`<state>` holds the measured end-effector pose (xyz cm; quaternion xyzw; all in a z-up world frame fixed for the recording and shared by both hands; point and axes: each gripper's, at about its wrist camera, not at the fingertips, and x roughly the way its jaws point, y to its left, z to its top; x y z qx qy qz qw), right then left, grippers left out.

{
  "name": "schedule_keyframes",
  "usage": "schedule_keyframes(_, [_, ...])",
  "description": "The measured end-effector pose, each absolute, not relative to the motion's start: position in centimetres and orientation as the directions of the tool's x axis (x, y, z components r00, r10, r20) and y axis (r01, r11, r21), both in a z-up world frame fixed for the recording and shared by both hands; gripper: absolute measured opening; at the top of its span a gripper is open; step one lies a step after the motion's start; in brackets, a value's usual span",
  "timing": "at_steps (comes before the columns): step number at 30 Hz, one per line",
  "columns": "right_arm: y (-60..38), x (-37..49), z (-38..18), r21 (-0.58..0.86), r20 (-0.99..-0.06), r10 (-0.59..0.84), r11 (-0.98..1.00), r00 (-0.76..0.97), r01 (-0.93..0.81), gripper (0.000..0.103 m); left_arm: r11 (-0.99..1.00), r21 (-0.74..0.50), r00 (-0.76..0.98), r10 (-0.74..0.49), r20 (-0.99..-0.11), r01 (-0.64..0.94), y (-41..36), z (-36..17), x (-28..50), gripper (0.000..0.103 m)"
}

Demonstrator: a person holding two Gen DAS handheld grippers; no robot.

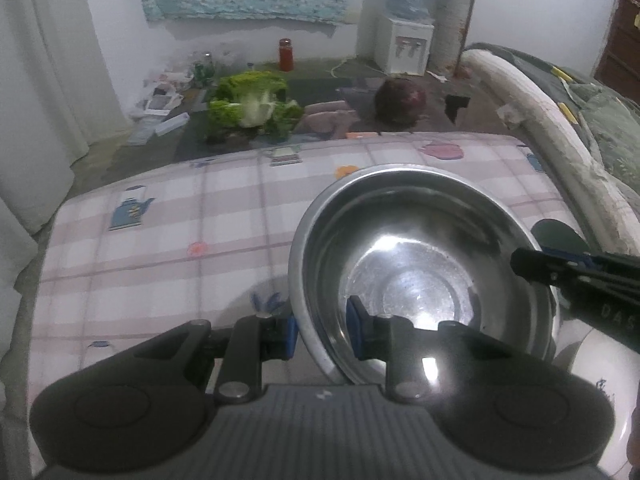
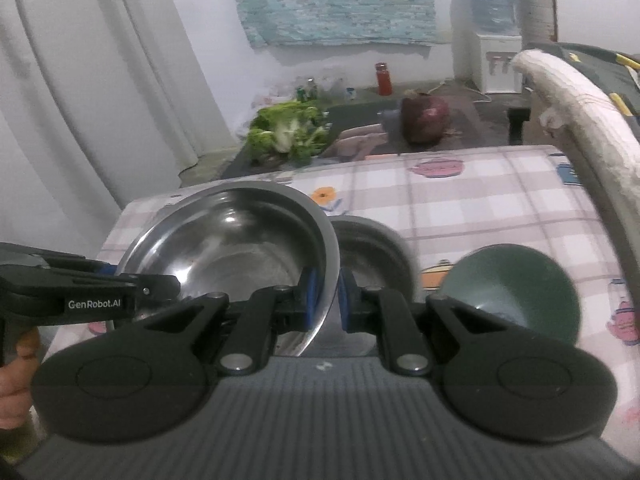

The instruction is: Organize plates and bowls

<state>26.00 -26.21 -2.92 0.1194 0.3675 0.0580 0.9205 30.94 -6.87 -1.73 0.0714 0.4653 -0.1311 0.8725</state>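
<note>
A large steel bowl [image 1: 420, 264] is held over the checked tablecloth [image 1: 160, 240] by both grippers at once. My left gripper [image 1: 322, 334] is shut on its near-left rim, one blue pad outside the wall and one inside. My right gripper [image 2: 327, 298] is shut on the opposite rim of the steel bowl [image 2: 224, 240]. Each gripper shows in the other's view: the right gripper [image 1: 520, 264] and the left gripper [image 2: 174, 282]. Just behind the held bowl sits a second steel dish [image 2: 372, 248]. A dark green bowl [image 2: 516, 288] rests on the cloth to the right.
Beyond the table's far edge lie a green leafy cabbage [image 1: 252, 104], a red cabbage [image 1: 400, 100], a red jar [image 1: 285, 54] and a water dispenser [image 1: 404, 40]. A padded white rail [image 2: 580, 120] runs along the right side. Curtains [image 2: 100, 80] hang left.
</note>
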Motion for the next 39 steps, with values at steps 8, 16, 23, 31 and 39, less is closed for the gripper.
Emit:
schedule_keyframes(8, [-28.8,27.0,-4.8,0.243,-0.695,0.167,0.970,0.699,0.010,0.011,0.949,0.014,0.499,-0.153,-0.853,0.315,-9.6,-4.0,32.3,0.026])
schedule_keyframes(16, [-29.1,28.5,-6.7,0.215,-0.721,0.157,0.977,0.675,0.002,0.013,0.945,0.040,0.474,-0.125,-0.872,0.324,-10.7,-5.8,33.4,0.026])
schedule_keyframes(23, [-29.1,29.2,-7.4,0.185,-0.729,0.149,0.983,0.668,-0.017,0.014,0.942,0.061,0.476,-0.110,-0.873,0.330,-10.9,-6.5,33.9,0.027])
schedule_keyframes(31, [-29.1,29.5,-6.3,0.144,-0.710,0.129,0.989,0.692,-0.037,0.022,0.936,0.085,0.529,-0.118,-0.841,0.343,-10.5,-5.6,33.6,0.036])
schedule_keyframes(39, [-29.6,32.7,-6.3,0.145,-0.719,0.130,0.989,0.683,-0.036,0.023,0.946,0.062,0.500,-0.112,-0.859,0.318,-9.7,-6.9,34.7,0.033])
